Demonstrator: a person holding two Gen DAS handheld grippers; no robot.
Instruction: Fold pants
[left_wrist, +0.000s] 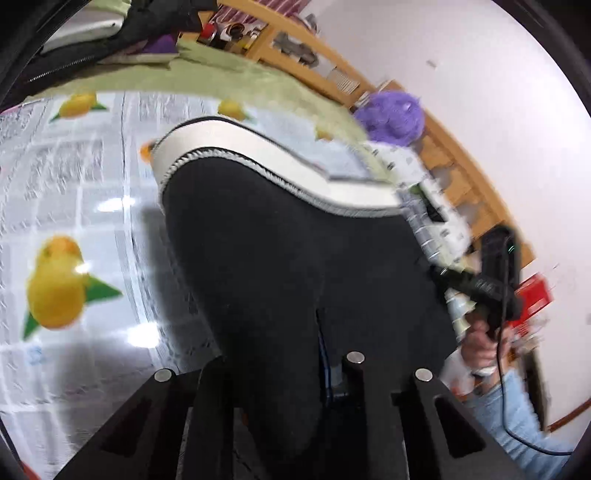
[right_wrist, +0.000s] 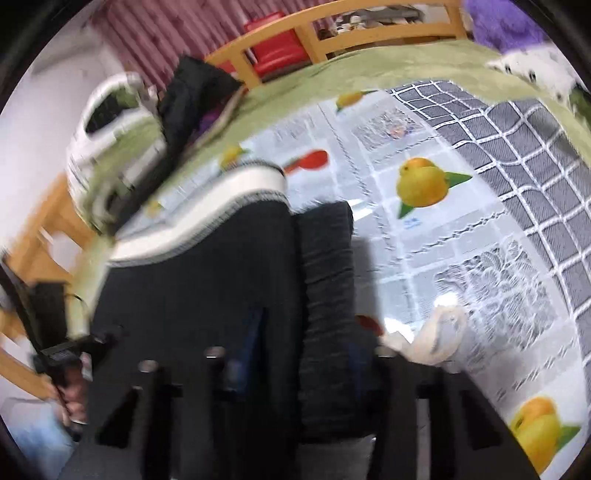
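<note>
one black pants (left_wrist: 280, 258), white waistband; left claw (left_wrist: 284, 365), right claw (right_wrist: 291, 354) each clamp fabric.

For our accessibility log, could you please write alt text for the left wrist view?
Black pants with a white waistband hang in front of the left claw, lifted over a fruit-print tablecloth. At right, a hand holds the right claw's black handle, with wooden shelving and a purple fluffy object behind. The picture is motion-blurred.
</note>
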